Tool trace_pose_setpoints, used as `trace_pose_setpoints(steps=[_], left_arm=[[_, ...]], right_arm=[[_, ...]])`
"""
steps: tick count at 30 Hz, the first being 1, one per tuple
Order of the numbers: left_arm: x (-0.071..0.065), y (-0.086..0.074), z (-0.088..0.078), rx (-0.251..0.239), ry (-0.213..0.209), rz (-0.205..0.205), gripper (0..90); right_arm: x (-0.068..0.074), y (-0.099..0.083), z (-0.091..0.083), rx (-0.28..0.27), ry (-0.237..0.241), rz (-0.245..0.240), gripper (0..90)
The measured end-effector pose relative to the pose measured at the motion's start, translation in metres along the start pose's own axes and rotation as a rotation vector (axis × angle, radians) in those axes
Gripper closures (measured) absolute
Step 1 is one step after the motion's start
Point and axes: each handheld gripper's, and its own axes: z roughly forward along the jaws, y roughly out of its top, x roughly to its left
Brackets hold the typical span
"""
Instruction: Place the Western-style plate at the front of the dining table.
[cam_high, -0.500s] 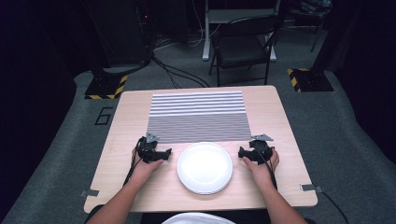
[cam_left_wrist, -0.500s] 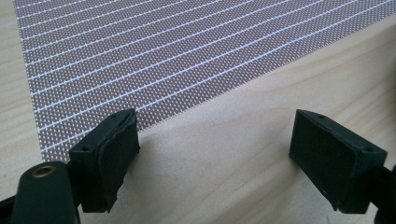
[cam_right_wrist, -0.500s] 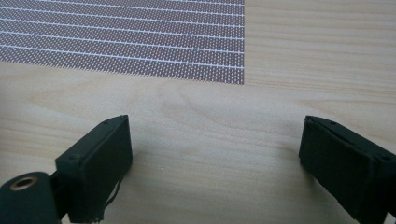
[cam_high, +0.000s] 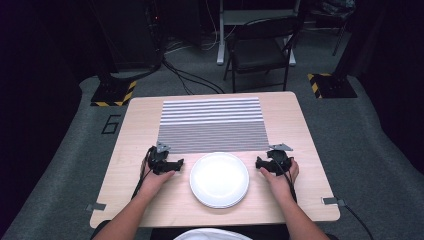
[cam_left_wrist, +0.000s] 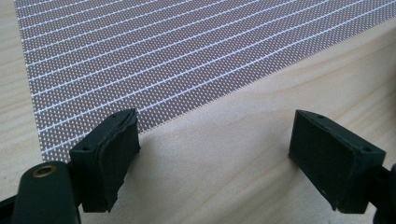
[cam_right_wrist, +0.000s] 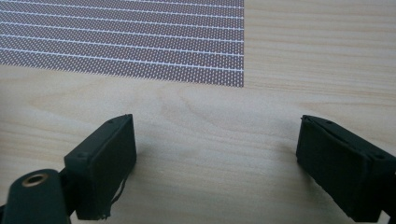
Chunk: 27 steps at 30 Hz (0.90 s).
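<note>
A white round plate (cam_high: 219, 179) lies on the wooden table (cam_high: 290, 120) near its front edge. Behind it a striped grey-and-white placemat (cam_high: 212, 124) is spread flat. My left gripper (cam_high: 165, 164) rests on the table just left of the plate, and my right gripper (cam_high: 266, 163) just right of it. In the left gripper view, the left gripper (cam_left_wrist: 215, 154) stands open over bare wood with the placemat's (cam_left_wrist: 154, 56) near edge ahead. In the right gripper view, the right gripper (cam_right_wrist: 217, 161) is open too, with the placemat's (cam_right_wrist: 126, 37) corner ahead. Nothing is between either pair of jaws.
A folding chair (cam_high: 262, 47) stands on the floor beyond the table's far edge. Two black stand bases with yellow-striped edges (cam_high: 114, 93) (cam_high: 332, 85) flank the far corners, and cables (cam_high: 192, 82) run across the grey floor.
</note>
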Motion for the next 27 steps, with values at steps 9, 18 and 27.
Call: trace_pose_setpoints(steps=[9, 18, 27], left_arm=[[0.001, 0.000, -0.001, -0.012, 0.019, -0.023, 22.3], [0.004, 0.001, -0.004, -0.024, 0.045, -0.074, 38.4], [-0.002, 0.005, -0.014, -0.024, 0.041, -0.098, 41.2]], right_arm=[[0.000, 0.000, -0.001, -0.005, -0.004, 0.005, 14.0], [-0.002, 0.000, -0.002, -0.018, -0.022, 0.016, 24.3], [-0.003, 0.003, -0.010, 0.009, -0.001, 0.049, 36.3]])
